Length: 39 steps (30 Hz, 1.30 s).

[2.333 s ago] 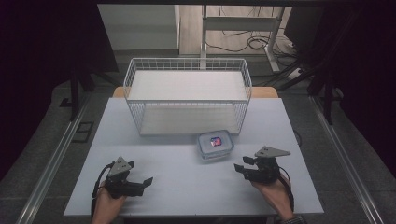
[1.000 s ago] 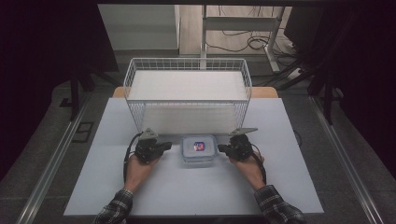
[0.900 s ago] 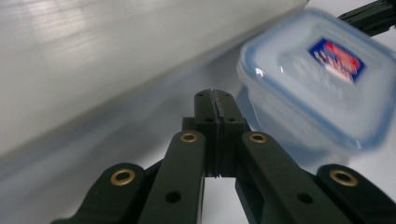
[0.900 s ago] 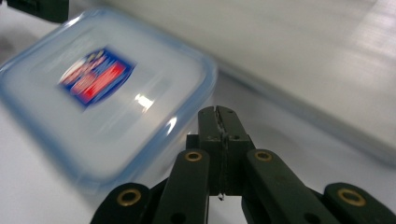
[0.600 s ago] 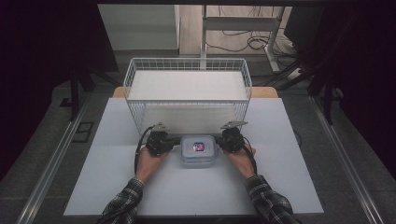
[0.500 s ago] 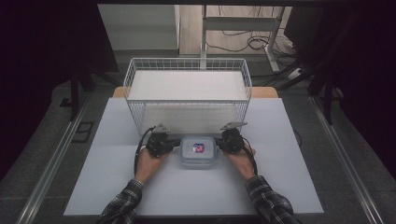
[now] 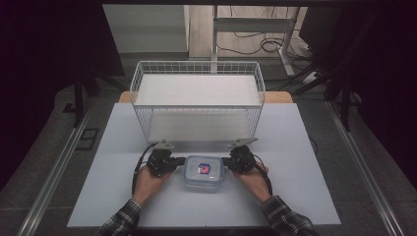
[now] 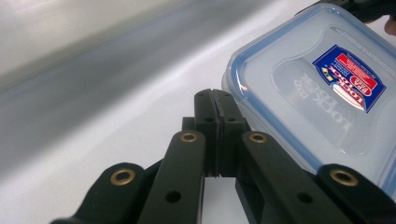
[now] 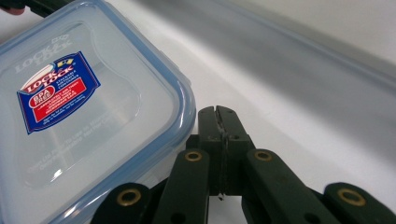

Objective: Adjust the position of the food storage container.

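A clear plastic food box [image 7: 203, 172] with a blue-rimmed lid and a red and blue label lies flat on the white table [image 7: 305, 196], in front of the wire basket. My left gripper [image 7: 181, 161] is shut and its tips rest against the box's left side. My right gripper [image 7: 225, 162] is also shut, with its tips against the right side. In the left gripper view the closed jaws [image 8: 215, 95] lie beside the box's corner [image 8: 322, 88], nothing between them. The right gripper view shows the closed jaws [image 9: 218, 112] just off the lid's rim [image 9: 84, 116].
A white wire basket [image 7: 196, 64] with a white liner stands at the back of the table, close behind both grippers. Bare tabletop stretches left, right and in front of the box. The person's plaid sleeves enter from the bottom edge.
Both grippers came in from the table's front corners to the box's two sides. In the last half second the grippers and the box shifted together a little toward the person.
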### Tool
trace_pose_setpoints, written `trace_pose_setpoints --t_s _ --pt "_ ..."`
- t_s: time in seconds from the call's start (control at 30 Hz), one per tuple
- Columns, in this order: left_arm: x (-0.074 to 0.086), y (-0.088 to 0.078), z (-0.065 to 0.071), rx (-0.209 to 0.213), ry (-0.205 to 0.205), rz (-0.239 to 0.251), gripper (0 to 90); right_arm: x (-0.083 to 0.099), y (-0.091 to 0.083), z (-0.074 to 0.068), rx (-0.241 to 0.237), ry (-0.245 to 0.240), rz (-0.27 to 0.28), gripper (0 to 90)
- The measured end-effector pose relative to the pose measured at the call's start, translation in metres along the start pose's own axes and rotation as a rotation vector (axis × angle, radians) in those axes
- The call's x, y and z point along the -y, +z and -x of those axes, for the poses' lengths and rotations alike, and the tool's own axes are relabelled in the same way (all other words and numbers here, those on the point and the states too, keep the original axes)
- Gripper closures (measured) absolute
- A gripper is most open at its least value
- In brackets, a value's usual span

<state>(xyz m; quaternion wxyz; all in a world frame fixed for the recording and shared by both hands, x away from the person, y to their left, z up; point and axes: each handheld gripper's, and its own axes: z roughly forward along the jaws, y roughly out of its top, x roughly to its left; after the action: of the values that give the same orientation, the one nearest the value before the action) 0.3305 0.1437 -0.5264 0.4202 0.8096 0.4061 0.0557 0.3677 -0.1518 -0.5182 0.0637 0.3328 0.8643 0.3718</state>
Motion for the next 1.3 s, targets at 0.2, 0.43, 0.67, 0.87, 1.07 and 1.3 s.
trace_pose_setpoints --t_s 0.2,0.43,0.67,0.87,1.07,1.3 --pt "0.017 -0.015 0.015 0.026 -0.021 -0.024 90.0 0.009 -0.006 -0.016 -0.033 -0.023 -0.023 89.3" --pt "0.027 -0.021 0.024 0.047 -0.041 -0.021 89.9 0.016 -0.013 -0.028 -0.049 -0.033 -0.050 89.2" --pt "0.032 -0.047 0.021 0.035 -0.053 0.053 81.5 0.015 -0.037 -0.025 0.012 -0.057 0.017 85.2" --pt "0.048 -0.063 0.030 0.020 -0.027 0.067 62.3 0.027 -0.065 -0.024 0.001 -0.031 0.080 69.0" --pt "0.059 -0.072 0.037 -0.020 0.018 0.086 36.3 0.040 -0.077 -0.030 -0.019 0.001 0.097 37.4" --pt "0.062 -0.067 0.031 -0.011 -0.013 0.064 15.7 0.053 -0.071 -0.033 -0.002 0.010 0.073 13.3"
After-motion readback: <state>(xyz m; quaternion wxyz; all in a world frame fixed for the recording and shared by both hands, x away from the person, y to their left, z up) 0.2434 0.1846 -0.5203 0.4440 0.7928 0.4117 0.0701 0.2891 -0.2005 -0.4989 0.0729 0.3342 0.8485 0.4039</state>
